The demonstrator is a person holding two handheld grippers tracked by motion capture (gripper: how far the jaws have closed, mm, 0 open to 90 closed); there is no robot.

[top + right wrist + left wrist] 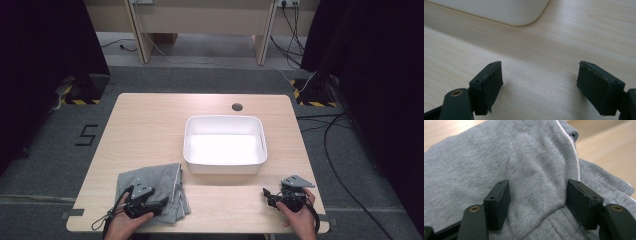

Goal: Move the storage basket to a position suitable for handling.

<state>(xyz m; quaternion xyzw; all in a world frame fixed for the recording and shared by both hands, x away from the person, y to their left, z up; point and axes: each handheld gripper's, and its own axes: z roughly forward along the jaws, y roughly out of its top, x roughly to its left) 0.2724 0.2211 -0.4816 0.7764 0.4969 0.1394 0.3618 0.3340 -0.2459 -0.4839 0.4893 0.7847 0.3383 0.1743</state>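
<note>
Grey garment (154,190), folded, lying at the near left corner of the table (150,125), just left of and nearer than the white bin (225,145). Soft fleece with a thin white piping line along one fold, seen close in the left gripper view (524,165). Probably meant for the bin, given how close the two sit and that the bin stands bare inside.

Left gripper (152,206) low over the garment's near edge, jaws spread wide with cloth bulging up between them (537,205), not yet pinched. Seemingly set so as to catch a thick ridge of fabric, which would lift the whole fold rather than a single layer.

Right gripper (270,195) resting near the front right of the table, well apart from the garment, jaws parted over bare wood (539,87), gripping nothing. Bin corner (524,15) just ahead of it. Likely waiting there, clear of the path from garment to bin.
</note>
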